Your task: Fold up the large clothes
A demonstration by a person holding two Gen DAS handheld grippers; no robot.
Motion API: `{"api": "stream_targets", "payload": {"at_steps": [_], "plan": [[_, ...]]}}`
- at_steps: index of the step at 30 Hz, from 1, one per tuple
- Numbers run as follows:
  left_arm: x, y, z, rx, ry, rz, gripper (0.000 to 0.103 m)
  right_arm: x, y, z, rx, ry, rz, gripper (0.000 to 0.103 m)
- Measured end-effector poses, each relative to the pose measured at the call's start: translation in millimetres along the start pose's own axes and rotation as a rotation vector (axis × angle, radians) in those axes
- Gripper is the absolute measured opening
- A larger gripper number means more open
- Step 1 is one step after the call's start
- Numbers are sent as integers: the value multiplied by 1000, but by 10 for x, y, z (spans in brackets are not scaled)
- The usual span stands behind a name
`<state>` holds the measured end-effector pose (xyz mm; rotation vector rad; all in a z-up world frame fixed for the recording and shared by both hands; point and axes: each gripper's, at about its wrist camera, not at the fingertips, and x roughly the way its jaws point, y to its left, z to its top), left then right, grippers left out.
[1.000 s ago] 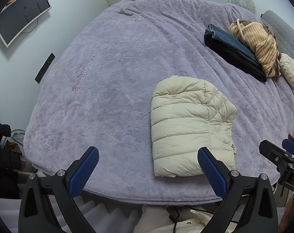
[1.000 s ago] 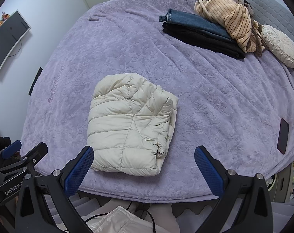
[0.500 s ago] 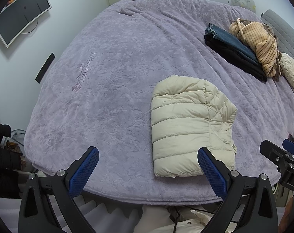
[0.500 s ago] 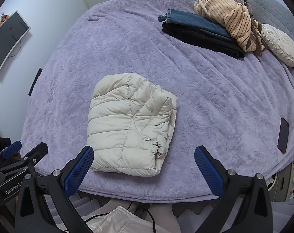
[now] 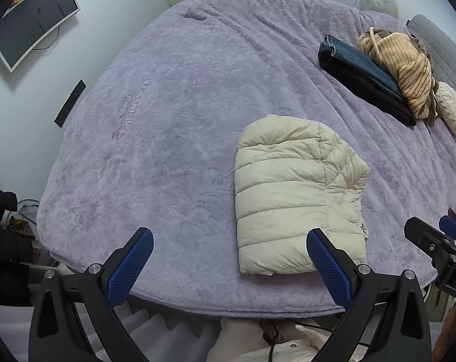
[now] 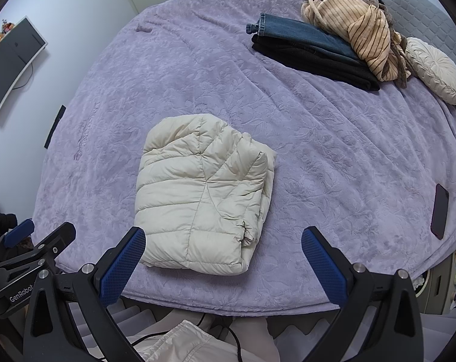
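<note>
Near the foot edge of a wide bed, a cream puffer jacket (image 5: 297,199) lies folded into a compact, roughly rectangular bundle, its quilted channels facing up and its layered edges stacked along the side nearest the right gripper (image 6: 223,259). Judging from how it lies, the fold looks finished or close to it. The jacket appears light, soft and springy, with a smooth shell that is likely to slip and puff back open; a secure hold would probably be a pinch through all stacked layers at a near corner or along the thick folded edge, rather than on the slick top panel alone. Both tools hover apart from the garment above the near edge of the bed: the left gripper (image 5: 229,264) has its blue-padded fingers (image 5: 131,264) spread wide and empty, and the right gripper's fingers (image 6: 324,267) are likewise spread and hold nothing. Around the jacket stretches a lilac embossed bedspread (image 5: 173,114). Well apart, toward the headboard, folded jeans (image 6: 300,36) rest on a black garment (image 6: 312,63), with a striped tan top (image 6: 360,33) heaped against them and a round cream cushion (image 6: 432,69) beside it. A dark phone (image 6: 439,211) lies at the right edge of the bed.
</note>
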<state>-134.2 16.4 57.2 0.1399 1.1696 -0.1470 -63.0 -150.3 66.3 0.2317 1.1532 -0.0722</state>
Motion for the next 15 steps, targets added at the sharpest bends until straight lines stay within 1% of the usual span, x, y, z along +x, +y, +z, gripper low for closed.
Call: {"api": "stream_targets", "payload": {"at_steps": [8,9,15], "plan": [[21,-11,23,-8,2,-7,102,13,8,2,2,3,0,103],[21,-17,12,-3,-1,5,102,13,9,2,2,3,1,103],[25,-35,33,19,8,-1,102,12,1,8,1,3,0,103]]}}
